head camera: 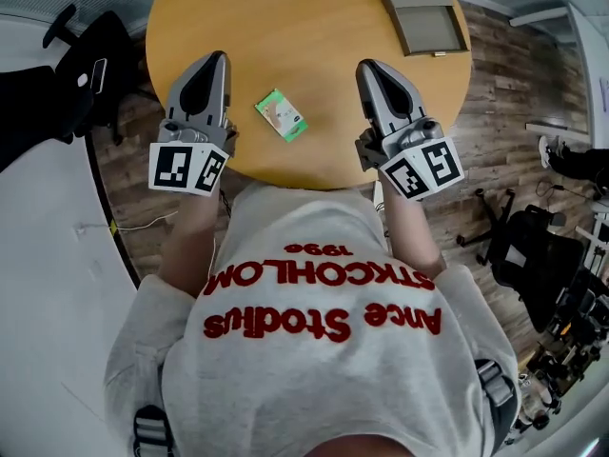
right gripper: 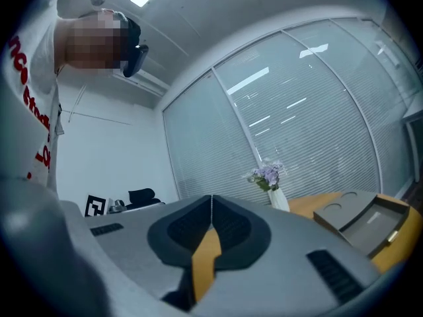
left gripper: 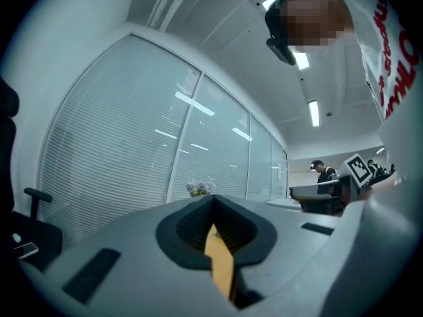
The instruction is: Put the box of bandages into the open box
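Note:
A small green and white box of bandages (head camera: 282, 115) lies flat on the round wooden table (head camera: 314, 27), near its front edge. It sits between my two grippers and touches neither. My left gripper (head camera: 217, 59) rests at its left, shut, with nothing in it. At its right, my right gripper (head camera: 365, 67) is also shut and holds nothing. The open grey cardboard box (head camera: 421, 12) sits at the table's far right, also visible as the open box (right gripper: 362, 220) in the right gripper view. In both gripper views the left gripper (left gripper: 213, 201) and right gripper (right gripper: 211, 201) show their jaws meeting along a thin seam.
A vase of purple flowers (right gripper: 269, 180) stands on the table beyond the right gripper. A black office chair (head camera: 81, 74) is left of the table, more chairs (head camera: 533, 255) at the right on the wood floor. Window blinds fill the background.

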{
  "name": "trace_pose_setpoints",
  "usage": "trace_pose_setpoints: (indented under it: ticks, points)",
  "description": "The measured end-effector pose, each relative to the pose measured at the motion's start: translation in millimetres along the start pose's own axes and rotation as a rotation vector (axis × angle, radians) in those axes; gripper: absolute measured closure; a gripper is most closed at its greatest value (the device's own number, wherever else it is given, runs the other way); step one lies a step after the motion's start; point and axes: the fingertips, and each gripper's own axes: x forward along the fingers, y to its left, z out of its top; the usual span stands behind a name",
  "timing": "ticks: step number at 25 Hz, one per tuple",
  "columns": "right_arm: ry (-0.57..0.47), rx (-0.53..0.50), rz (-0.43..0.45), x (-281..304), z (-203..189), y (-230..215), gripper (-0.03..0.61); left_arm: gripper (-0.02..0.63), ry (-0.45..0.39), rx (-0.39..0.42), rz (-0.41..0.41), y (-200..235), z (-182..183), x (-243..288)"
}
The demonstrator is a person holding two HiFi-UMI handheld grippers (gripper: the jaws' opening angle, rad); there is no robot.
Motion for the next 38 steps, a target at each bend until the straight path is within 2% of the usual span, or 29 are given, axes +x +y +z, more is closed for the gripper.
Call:
trace_pose_setpoints:
  ticks: [4, 9, 16, 22, 30, 35, 38]
  points:
    - [0.04, -0.004, 0.066, 16, -10, 5, 0.571, 0.611, 0.01, 0.0, 0.052, 5, -9, -8]
    - [0.09, 0.003, 0.101, 25, -33, 12, 0.569, 0.611, 0.023, 0.002, 0.087, 7, -23, -21]
    - [0.266, 0.013, 0.103, 53, -108, 27, 0.557, 0.611, 0.045, -0.015, 0.123, 28, -43, -26]
    - [0.447, -0.04, 0.097, 77, -188, 39, 0.391, 0.611, 0.068, -0.026, 0.13, 36, -58, -29]
    - [0.679, -0.144, 0.058, 91, -283, 34, 0.312, 0.611, 0.109, -0.048, 0.125, 44, -79, -34]
    - [0.779, -0.154, 0.02, 96, -321, 34, 0.267, 0.611, 0.13, -0.065, 0.134, 55, -91, -44]
    - [0.833, -0.196, -0.007, 97, -338, 35, 0.225, 0.611, 0.14, -0.075, 0.138, 59, -97, -48]
